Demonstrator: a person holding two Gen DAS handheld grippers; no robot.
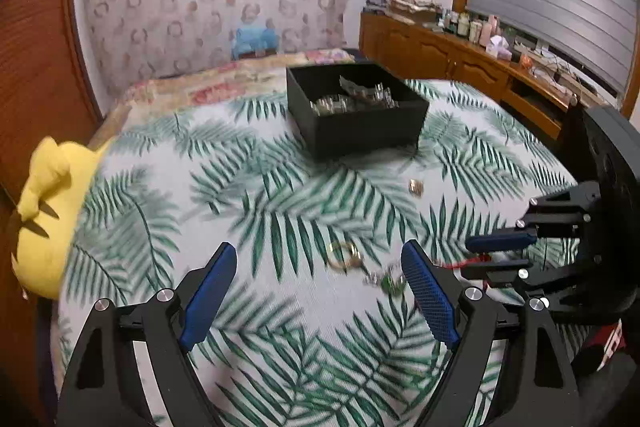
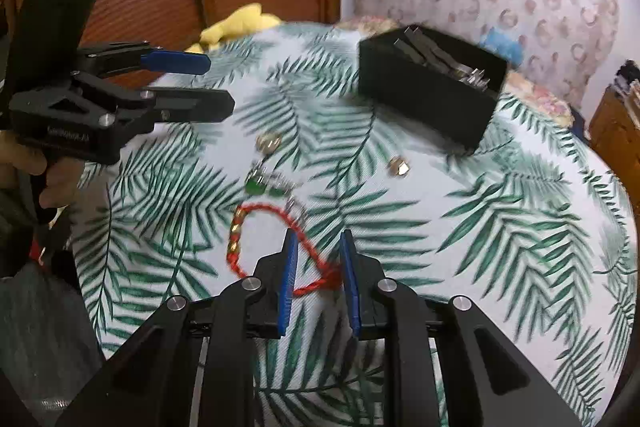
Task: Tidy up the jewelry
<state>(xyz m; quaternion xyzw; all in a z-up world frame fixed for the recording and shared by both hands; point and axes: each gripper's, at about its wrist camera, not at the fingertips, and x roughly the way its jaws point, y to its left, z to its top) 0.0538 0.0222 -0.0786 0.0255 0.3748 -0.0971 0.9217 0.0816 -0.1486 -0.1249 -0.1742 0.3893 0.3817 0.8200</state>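
Note:
A black jewelry box (image 1: pixel 360 107) (image 2: pixel 428 95) with shiny pieces inside stands on the palm-leaf cloth. A red cord bracelet with gold beads (image 2: pixel 256 239) lies under my right gripper (image 2: pixel 318 247), whose jaws are partly open around the cord's end (image 2: pixel 320 277). A green-stone piece (image 2: pixel 258 185) (image 1: pixel 390 283), a gold ring (image 1: pixel 343 255) (image 2: pixel 269 142) and a small gold piece (image 1: pixel 416 187) (image 2: pixel 398 166) lie loose on the cloth. My left gripper (image 1: pixel 316 259) is open above the gold ring.
A yellow plush toy (image 1: pixel 48 211) lies at the left edge of the bed. A wooden sideboard (image 1: pixel 460 59) with bottles and clutter stands at the right. The right gripper shows in the left wrist view (image 1: pixel 496 251).

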